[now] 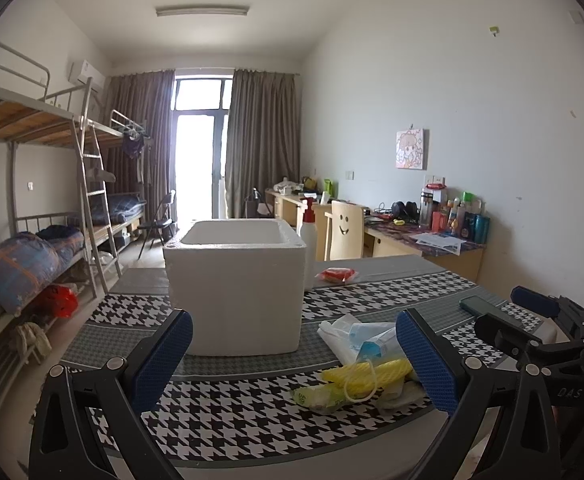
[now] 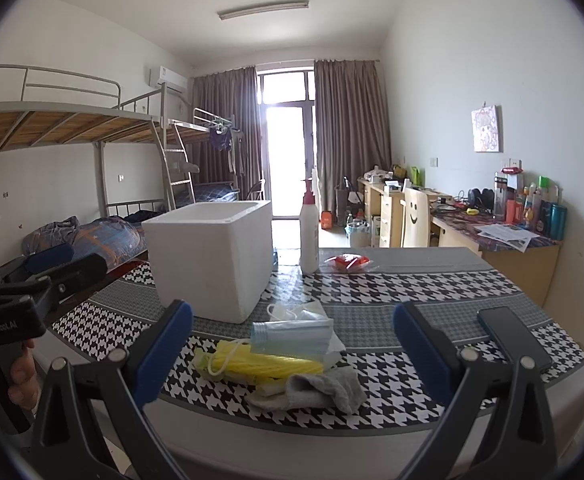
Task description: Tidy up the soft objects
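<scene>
A pile of soft things lies near the table's front edge: a yellow folded bag with a cord (image 2: 267, 364) (image 1: 366, 372), a grey sock (image 2: 320, 392), blue face masks in a clear wrapper (image 2: 292, 332) (image 1: 372, 340) and a white plastic bag (image 2: 292, 310) (image 1: 338, 330). A white foam box (image 1: 235, 284) (image 2: 211, 256), open on top, stands behind the pile. My left gripper (image 1: 292, 364) is open and empty, left of the pile. My right gripper (image 2: 292, 360) is open and empty, with the pile between its fingers and just ahead.
A white pump bottle (image 2: 309, 236) and a red packet (image 2: 350, 262) stand behind the box. A black phone (image 2: 512, 336) lies at the right on the houndstooth tablecloth (image 2: 412, 288). Bunk beds stand on the left, desks and a chair on the right.
</scene>
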`<state>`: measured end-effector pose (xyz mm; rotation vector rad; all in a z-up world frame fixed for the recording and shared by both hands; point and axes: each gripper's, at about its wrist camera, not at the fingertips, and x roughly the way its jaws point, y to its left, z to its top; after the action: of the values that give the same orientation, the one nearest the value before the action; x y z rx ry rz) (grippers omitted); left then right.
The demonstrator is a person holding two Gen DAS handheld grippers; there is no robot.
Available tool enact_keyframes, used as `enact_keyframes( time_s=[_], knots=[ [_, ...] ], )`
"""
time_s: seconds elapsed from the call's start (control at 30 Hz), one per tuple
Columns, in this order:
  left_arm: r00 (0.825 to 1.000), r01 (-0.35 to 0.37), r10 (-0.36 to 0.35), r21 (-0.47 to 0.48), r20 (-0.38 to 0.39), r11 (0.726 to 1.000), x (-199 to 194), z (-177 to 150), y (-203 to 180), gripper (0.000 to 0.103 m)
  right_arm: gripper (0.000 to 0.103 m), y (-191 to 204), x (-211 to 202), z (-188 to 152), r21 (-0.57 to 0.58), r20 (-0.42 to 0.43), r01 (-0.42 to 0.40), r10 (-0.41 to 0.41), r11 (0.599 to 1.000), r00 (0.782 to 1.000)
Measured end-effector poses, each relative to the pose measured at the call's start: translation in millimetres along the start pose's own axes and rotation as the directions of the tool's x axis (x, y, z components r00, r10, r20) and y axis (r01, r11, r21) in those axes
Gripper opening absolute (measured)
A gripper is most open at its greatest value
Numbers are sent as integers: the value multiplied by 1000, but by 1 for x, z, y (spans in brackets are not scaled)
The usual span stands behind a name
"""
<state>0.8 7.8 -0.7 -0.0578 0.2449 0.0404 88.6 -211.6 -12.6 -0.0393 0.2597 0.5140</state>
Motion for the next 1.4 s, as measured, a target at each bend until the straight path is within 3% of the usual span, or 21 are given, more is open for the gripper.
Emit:
enact_keyframes(
  time_s=[0.7, 1.4],
  knots=[
    [997, 30, -30, 3, -70, 1000, 35, -4, 6, 102, 102, -4, 37, 0, 6, -88, -3, 3, 1000, 996],
    [980, 60, -61, -11, -189, 998, 88, -16, 11, 102, 101, -21, 88, -7, 52, -204, -33, 43, 998, 978]
  ],
)
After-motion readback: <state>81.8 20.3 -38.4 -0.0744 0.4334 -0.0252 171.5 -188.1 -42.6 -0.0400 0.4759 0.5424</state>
